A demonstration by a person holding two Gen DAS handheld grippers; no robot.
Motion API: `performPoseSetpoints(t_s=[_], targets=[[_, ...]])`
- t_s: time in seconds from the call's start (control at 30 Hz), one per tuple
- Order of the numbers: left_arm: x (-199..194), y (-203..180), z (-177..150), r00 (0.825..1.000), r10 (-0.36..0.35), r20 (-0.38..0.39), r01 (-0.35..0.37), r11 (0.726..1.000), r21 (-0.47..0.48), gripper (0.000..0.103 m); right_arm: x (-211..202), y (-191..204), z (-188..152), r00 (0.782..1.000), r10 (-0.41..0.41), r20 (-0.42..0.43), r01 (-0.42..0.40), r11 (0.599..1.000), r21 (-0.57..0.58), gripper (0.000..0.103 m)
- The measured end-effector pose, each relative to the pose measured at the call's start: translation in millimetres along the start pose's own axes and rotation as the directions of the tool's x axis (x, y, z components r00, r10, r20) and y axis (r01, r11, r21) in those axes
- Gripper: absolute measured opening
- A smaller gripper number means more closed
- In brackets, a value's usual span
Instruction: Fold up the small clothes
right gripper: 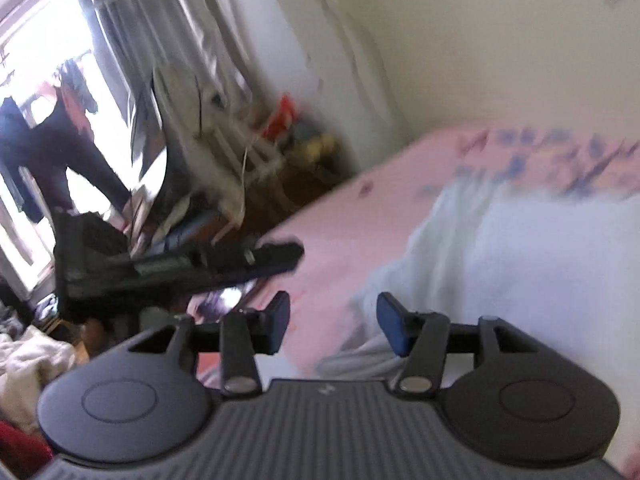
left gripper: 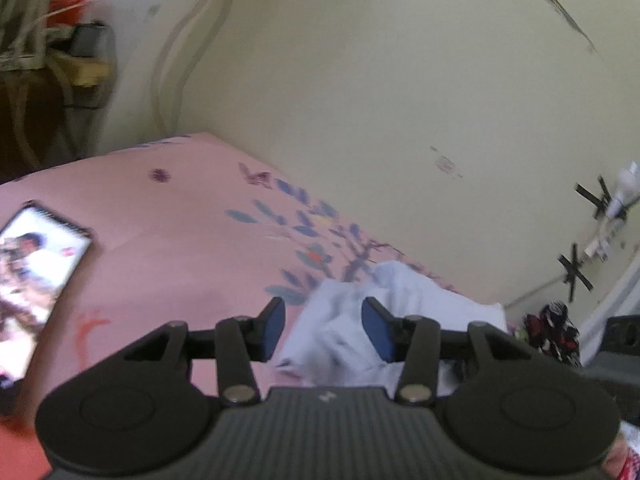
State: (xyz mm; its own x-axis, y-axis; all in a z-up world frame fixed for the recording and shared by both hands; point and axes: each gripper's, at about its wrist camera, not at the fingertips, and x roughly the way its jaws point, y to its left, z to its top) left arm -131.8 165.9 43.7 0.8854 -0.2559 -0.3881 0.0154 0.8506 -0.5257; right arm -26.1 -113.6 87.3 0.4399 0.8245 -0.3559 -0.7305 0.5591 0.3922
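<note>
A small pale blue garment (left gripper: 372,320) lies crumpled on the pink flowered bed sheet (left gripper: 168,248), near the wall. My left gripper (left gripper: 324,326) is open above its near edge, with nothing between the blue pads. In the right wrist view the same garment (right gripper: 520,248) spreads over the bed's right side. My right gripper (right gripper: 334,322) is open over the sheet just left of the garment's edge, holding nothing. The other gripper (right gripper: 180,268) shows as a blurred black shape at the left, over the bed's edge.
A phone (left gripper: 36,272) with a lit screen lies on the sheet at the left. The cream wall (left gripper: 400,80) runs along the bed's far side. A cluttered shelf (right gripper: 288,140) and window curtains (right gripper: 180,60) stand beyond the bed's end. Dark patterned cloth (left gripper: 556,332) lies at the right.
</note>
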Motion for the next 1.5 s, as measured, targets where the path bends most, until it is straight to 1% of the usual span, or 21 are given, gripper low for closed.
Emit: performPoseSetpoints(t_s=[0.1, 0.2, 0.33, 0.37, 0.43, 0.47, 0.5, 0.6, 0.73, 0.77, 0.83, 0.93, 1.0, 1.07, 1.17, 1.23, 1.27, 1.37, 1.4, 1.43, 1.5], targets=[[19.8, -26.3, -3.1, 0.999, -0.042, -0.031, 0.044, 0.996, 0.078, 0.044, -31.5, -20.8, 3.5, 0.989, -0.114, 0.091, 0.11, 0.993, 0.048, 0.043], [34.5, -57.3, -14.8, 0.997, -0.023, -0.069, 0.037, 0.978, 0.203, 0.044, -43.7, -45.2, 1.9, 0.977, -0.19, 0.091, 0.181, 0.978, 0.101, 0.028], [36.9, -82.4, -42.1, 0.992, 0.096, -0.085, -0.056, 0.918, 0.393, 0.044, -31.9, -72.1, 1.1, 0.977, -0.205, 0.05, 0.198, 0.972, 0.13, 0.026], [36.1, -83.9, -49.2, 0.987, 0.128, -0.093, -0.078, 0.905, 0.418, 0.041, -22.1, -79.3, 0.5, 0.981, -0.194, 0.027, 0.187, 0.97, 0.153, 0.027], [39.2, -83.6, -61.9, 0.974, 0.195, -0.111, -0.124, 0.881, 0.456, 0.024, 18.5, -90.3, 0.5, 0.989, -0.134, -0.055, 0.142, 0.973, 0.182, 0.03], [38.4, -82.5, -67.3, 0.969, 0.216, -0.118, -0.137, 0.871, 0.473, 0.009, 38.0, -93.1, -0.1, 0.986, -0.141, -0.094, 0.155, 0.974, 0.165, 0.028], [35.7, -81.0, -71.2, 0.966, 0.232, -0.114, -0.151, 0.863, 0.482, 0.007, 50.6, -93.5, -2.9, 0.984, -0.154, -0.093, 0.165, 0.978, 0.129, 0.027], [18.9, -70.2, -69.5, 0.967, 0.237, -0.098, -0.169, 0.876, 0.452, 0.003, 59.2, -88.9, 0.1, 0.985, -0.149, -0.081, 0.156, 0.984, 0.085, 0.028], [7.1, -47.1, -50.3, 0.97, 0.198, -0.142, -0.147, 0.94, 0.309, 0.003, 49.2, -98.9, -6.2, 0.992, -0.11, -0.054, 0.116, 0.987, 0.111, 0.027], [5.1, -44.5, -46.7, 0.968, 0.206, -0.145, -0.158, 0.944, 0.289, 0.003, 47.6, -98.1, -7.9, 0.993, -0.111, -0.043, 0.116, 0.986, 0.117, 0.027], [-2.8, -45.1, -41.0, 0.959, 0.261, -0.11, -0.219, 0.93, 0.295, 0.003, 37.9, -92.4, -10.4, 0.993, -0.117, -0.024, 0.119, 0.987, 0.109, 0.033], [-12.0, -51.3, -22.7, 0.975, 0.211, -0.068, -0.184, 0.943, 0.275, 0.005, 18.1, -74.2, -16.8, 0.99, -0.138, 0.037, 0.135, 0.988, 0.069, 0.047], [-6.2, -69.8, -13.7, 0.982, 0.183, -0.041, -0.159, 0.929, 0.333, 0.007, 0.5, -65.4, -25.1, 0.983, -0.158, 0.097, 0.153, 0.986, 0.065, 0.047], [9.9, -91.1, -9.9, 0.986, 0.167, -0.024, -0.142, 0.898, 0.416, 0.01, -14.5, -65.0, -30.3, 0.97, -0.199, 0.141, 0.187, 0.978, 0.095, 0.047], [47.4, -108.4, -5.8, 0.985, 0.162, -0.06, -0.116, 0.879, 0.462, 0.018, -32.7, -74.8, -31.2, 0.942, -0.28, 0.183, 0.257, 0.956, 0.139, 0.047], [69.1, -109.6, -5.1, 0.985, 0.145, -0.09, -0.087, 0.881, 0.465, 0.017, -36.1, -87.0, -26.9, 0.935, -0.313, 0.168, 0.284, 0.942, 0.178, 0.048], [77.1, -109.2, -6.4, 0.984, 0.149, -0.098, -0.087, 0.879, 0.469, 0.011, -33.4, -94.0, -24.6, 0.936, -0.318, 0.152, 0.286, 0.938, 0.197, 0.046], [106.3, -92.9, -9.3, 0.962, 0.254, -0.104, -0.176, 0.861, 0.477, 0.009, -14.0, -115.7, -19.4, 0.954, -0.289, 0.078, 0.266, 0.938, 0.223, 0.046], [113.0, -81.7, -10.0, 0.957, 0.264, -0.119, -0.182, 0.868, 0.461, 0.009, -0.9, -121.2, -16.7, 0.963, -0.268, 0.034, 0.254, 0.942, 0.219, 0.045], [114.3, -72.5, -9.8, 0.961, 0.248, -0.123, -0.173, 0.885, 0.432, 0.01, 8.0, -122.2, -15.2, 0.964, -0.264, 0.018, 0.255, 0.946, 0.201, 0.044], [110.7, -65.9, -7.3, 0.964, 0.236, -0.125, -0.169, 0.901, 0.4, 0.01, 23.6, -116.3, -12.1, 0.957, -0.291, -0.003, 0.289, 0.949, 0.124, 0.044]])
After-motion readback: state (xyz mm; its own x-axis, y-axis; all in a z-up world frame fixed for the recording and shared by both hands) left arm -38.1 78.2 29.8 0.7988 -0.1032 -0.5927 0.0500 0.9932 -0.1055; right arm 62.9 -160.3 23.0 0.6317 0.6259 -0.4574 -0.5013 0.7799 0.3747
